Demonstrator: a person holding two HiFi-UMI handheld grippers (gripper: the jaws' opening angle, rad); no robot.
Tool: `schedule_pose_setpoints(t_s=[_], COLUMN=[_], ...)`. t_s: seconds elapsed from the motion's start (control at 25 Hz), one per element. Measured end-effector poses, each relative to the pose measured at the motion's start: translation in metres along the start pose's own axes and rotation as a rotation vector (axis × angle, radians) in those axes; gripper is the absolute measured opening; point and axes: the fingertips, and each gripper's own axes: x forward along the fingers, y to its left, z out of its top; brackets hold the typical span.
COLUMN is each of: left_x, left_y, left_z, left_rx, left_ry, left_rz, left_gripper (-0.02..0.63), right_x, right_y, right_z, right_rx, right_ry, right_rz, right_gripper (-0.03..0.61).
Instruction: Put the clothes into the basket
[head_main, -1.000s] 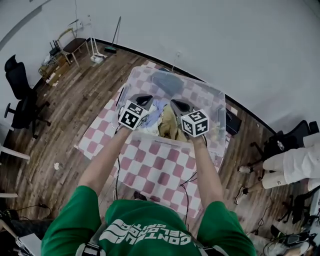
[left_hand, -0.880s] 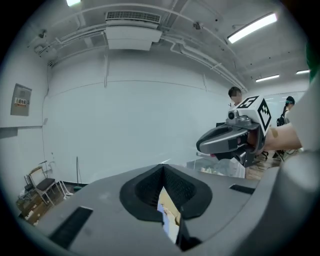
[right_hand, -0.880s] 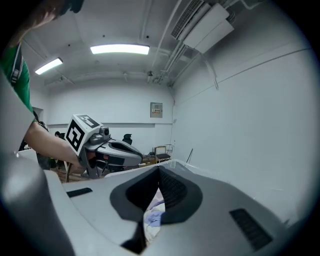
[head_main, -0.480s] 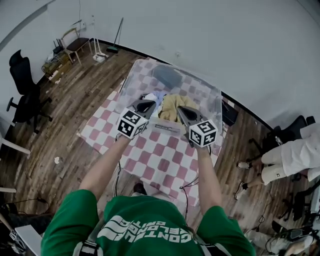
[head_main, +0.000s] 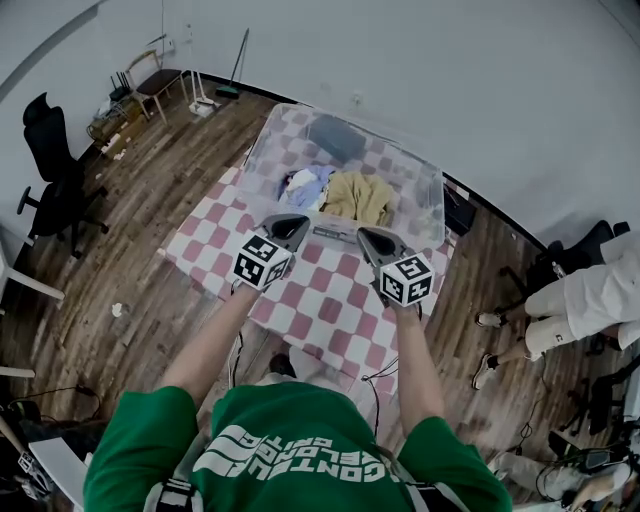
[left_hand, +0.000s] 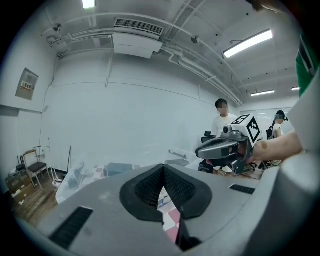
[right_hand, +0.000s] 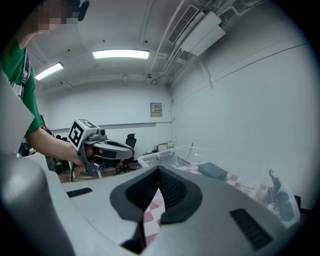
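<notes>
Your two grippers, left gripper (head_main: 292, 222), right gripper (head_main: 368, 236), one clear basket (head_main: 432, 205), one tan garment (head_main: 362, 196), one blue-white garment (head_main: 305, 185), one grey folded item (head_main: 335, 137), two black office chairs (head_main: 55, 170) at 9 and 3 o'clock.

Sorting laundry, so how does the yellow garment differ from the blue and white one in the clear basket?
The yellow garment is plain mustard; the blue and white garment mixes pale shades. The yellow garment spreads wider than the blue and white garment, and lies to its right in the head view. Both are crumpled inside the clear basket.
</notes>
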Motion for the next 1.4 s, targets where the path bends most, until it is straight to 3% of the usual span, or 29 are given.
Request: schedule_pose_setpoints(t_s=[0.48,1.4], left_x=[-0.026,-0.038], left_y=[-0.009,-0.011], left_z=[-0.03,-0.044], left_rx=[-0.033,-0.061], left_ry=[0.02,0.016], left_rz=[0.004,-0.014], left_gripper=[0.003,0.003], right_x=[-0.018,-0.031], right_y=[0.025,0.037], right_z=[-0.036,-0.051], right_rx=[0.018,0.051], right_ry=[0.03,0.023], right_rz=[0.0,-0.021], right_gripper=[0.008,0.008])
